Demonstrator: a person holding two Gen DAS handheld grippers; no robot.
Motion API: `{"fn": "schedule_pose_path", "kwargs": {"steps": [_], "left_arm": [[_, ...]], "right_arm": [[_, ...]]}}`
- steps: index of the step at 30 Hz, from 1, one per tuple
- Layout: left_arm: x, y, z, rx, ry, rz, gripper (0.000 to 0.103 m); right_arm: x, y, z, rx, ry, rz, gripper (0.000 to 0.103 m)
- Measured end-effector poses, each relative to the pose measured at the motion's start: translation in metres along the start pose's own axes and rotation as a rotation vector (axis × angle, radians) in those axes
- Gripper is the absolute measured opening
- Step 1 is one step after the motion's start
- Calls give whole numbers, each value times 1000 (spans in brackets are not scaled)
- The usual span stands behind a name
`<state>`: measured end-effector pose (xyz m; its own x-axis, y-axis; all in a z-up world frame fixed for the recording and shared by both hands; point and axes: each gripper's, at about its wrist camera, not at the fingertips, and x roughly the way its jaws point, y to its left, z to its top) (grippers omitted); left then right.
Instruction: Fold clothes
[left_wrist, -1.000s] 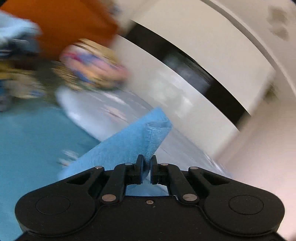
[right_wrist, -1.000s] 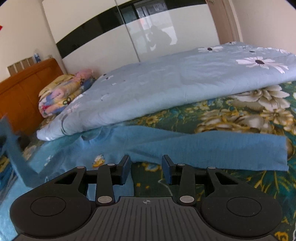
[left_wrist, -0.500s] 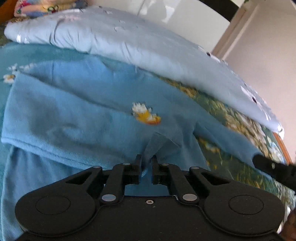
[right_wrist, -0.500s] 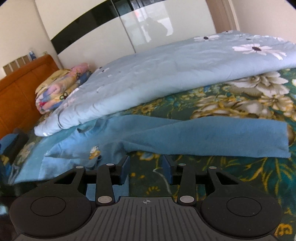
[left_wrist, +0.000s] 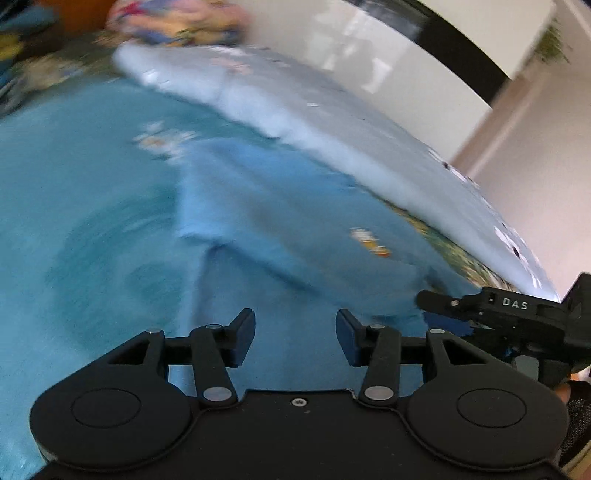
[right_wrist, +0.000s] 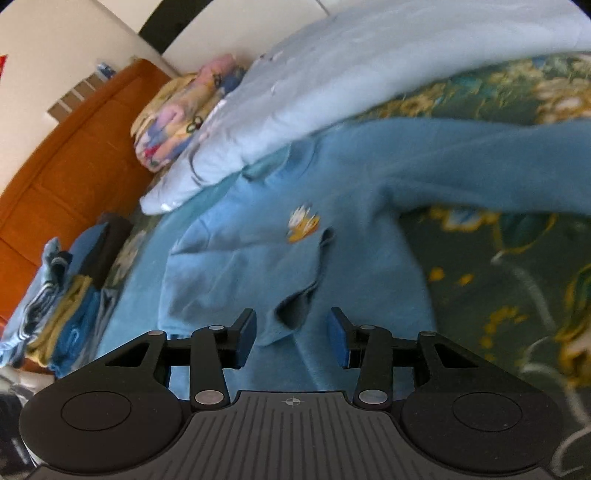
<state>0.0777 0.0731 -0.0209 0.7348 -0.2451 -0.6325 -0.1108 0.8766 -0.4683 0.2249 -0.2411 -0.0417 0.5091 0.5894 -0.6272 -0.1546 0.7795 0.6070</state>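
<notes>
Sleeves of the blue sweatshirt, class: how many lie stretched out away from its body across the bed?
1. The sweatshirt has one sleeve stretched right over the floral bedspread. The other appears folded across its body; blur leaves that uncertain.

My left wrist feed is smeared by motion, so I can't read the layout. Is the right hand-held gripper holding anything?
Observer: No. The right hand-held gripper is open and empty, poised over the lower part of the blue sweatshirt.
Operator: Where is the sleeve that isn't folded yet?
Observer: One sleeve stretches out flat, away from the body, across the dark floral bedspread.
Operator: Anything else on the bed near the garment?
Observer: A stack of clothes sits beside it, close to the orange headboard.
</notes>
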Motion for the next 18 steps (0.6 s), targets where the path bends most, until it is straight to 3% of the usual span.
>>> {"fn": "schedule_pose_path", "kwargs": {"steps": [5,10,14,15,17,18], "left_arm": [[-10,30,-7,-107,-1,-1,49],[-11,29,-10,-92,-13,-7,51],[-11,27,-10,-100,-12,-22,51],[-9,27,-10,-103,-12,-25,51],[-6,26,-8,-93,-10,-27,52],[-4,26,-7,-87,-9,-28,52]], "right_arm": [[5,0,5,25,-12,11,41],[17,-7,24,47,-8,-25,41],[26,-8,34,90,-6,22,41],[28,-8,36,97,-5,38,38],[30,-5,38,86,-6,66,19],[31,-3,38,76,-2,67,17]]}}
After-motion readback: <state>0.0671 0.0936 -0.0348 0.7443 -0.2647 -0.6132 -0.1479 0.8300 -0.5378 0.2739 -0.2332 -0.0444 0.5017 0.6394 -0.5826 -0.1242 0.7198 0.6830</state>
